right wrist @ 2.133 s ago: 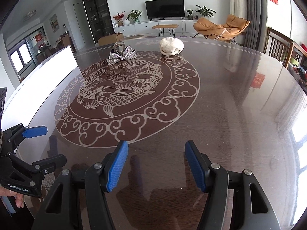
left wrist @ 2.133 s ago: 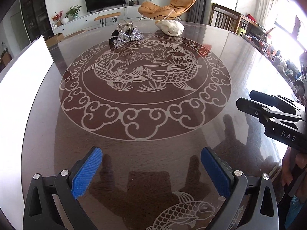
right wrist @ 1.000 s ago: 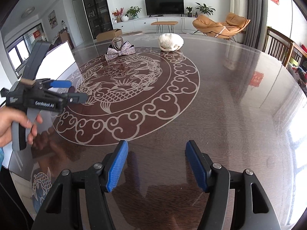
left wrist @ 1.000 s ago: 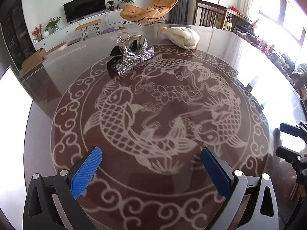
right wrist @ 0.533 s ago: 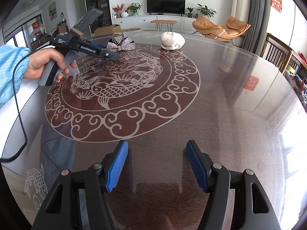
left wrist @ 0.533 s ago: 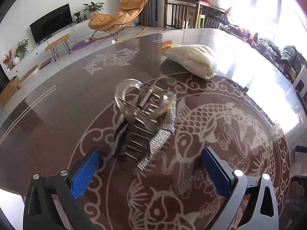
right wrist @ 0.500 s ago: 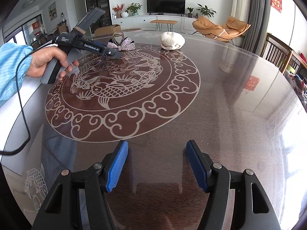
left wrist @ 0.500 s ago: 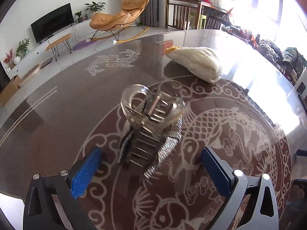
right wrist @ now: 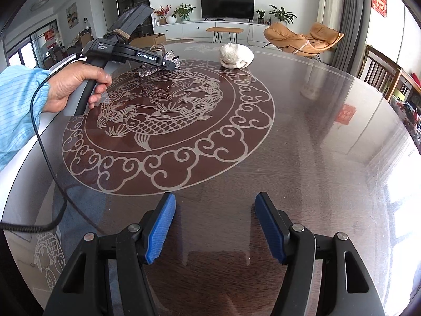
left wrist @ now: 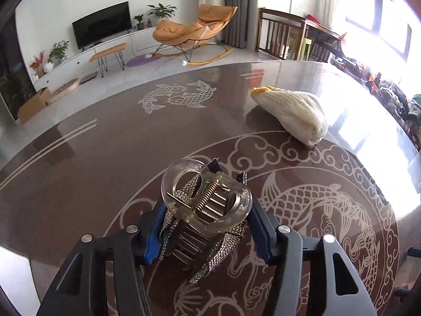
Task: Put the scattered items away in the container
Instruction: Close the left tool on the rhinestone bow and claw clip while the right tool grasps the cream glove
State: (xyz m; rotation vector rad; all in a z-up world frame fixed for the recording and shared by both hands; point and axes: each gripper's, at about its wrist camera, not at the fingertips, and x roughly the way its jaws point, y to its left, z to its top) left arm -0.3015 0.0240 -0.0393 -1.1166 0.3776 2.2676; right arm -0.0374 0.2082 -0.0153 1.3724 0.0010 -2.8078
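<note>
A clear hair claw clip with a silver glitter bow [left wrist: 210, 202] sits on the dark patterned table [left wrist: 105, 158]. My left gripper [left wrist: 206, 210] has the clip between its blue pads; its jaws are closing and both pads touch the clip's sides. The right wrist view shows the same left gripper [right wrist: 168, 64] over the bow [right wrist: 146, 71], held by a hand [right wrist: 73, 89] in a light blue sleeve. A folded white knitted glove [left wrist: 292, 113] lies beyond, to the right. My right gripper [right wrist: 214, 226] hovers open over the table's near part, holding nothing.
A white flat surface [right wrist: 15, 137] runs along the table's left edge. The glove [right wrist: 235, 55] lies at the far side of the round pattern. A black cable [right wrist: 44, 158] hangs from the left gripper. Wooden chairs [right wrist: 381, 71] stand at the right rim.
The left gripper has travelled across the table to the hair clip, and its jaws have narrowed from wide open onto the clip. The right gripper has kept still.
</note>
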